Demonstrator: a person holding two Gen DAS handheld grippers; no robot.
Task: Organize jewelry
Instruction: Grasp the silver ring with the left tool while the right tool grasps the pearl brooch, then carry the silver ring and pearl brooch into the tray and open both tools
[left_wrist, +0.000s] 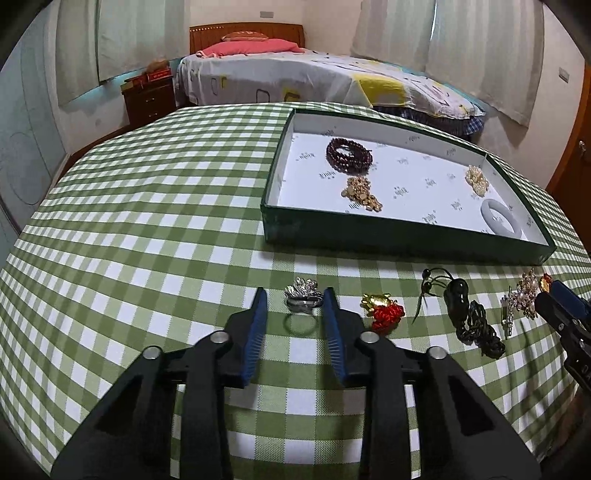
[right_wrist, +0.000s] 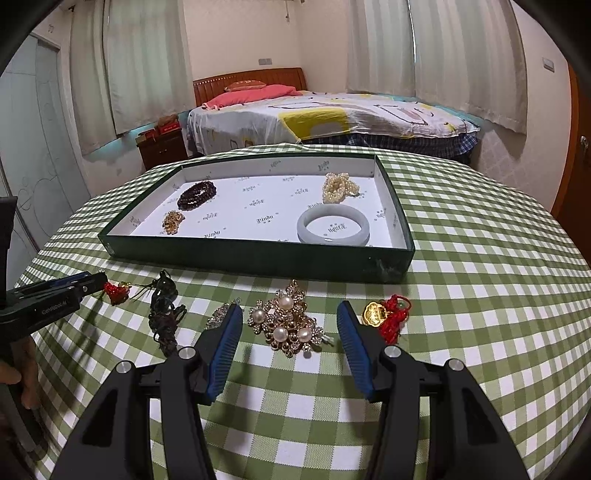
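Observation:
A dark green tray (left_wrist: 388, 236) (right_wrist: 258, 254) with a white lining holds a dark red bead bracelet (left_wrist: 349, 154), a gold piece (left_wrist: 362, 192), a pearl cluster (right_wrist: 338, 187) and a pale jade bangle (right_wrist: 333, 225). My left gripper (left_wrist: 295, 295) is open, its tips on either side of a silver ring (left_wrist: 303, 295) on the checked cloth. My right gripper (right_wrist: 290, 314) is open around a gold and pearl brooch (right_wrist: 286, 319). On the cloth also lie a gold and red charm (left_wrist: 382, 308), a dark pendant on a cord (left_wrist: 465, 310) and another gold and red charm (right_wrist: 386, 314).
The table with the green checked cloth (left_wrist: 147, 221) stands before a bed (right_wrist: 325, 114) and a wooden nightstand (right_wrist: 162, 147). A small rhinestone clip (right_wrist: 219, 315) lies by my right gripper's left finger. The left gripper (right_wrist: 90, 282) shows at the right wrist view's left edge.

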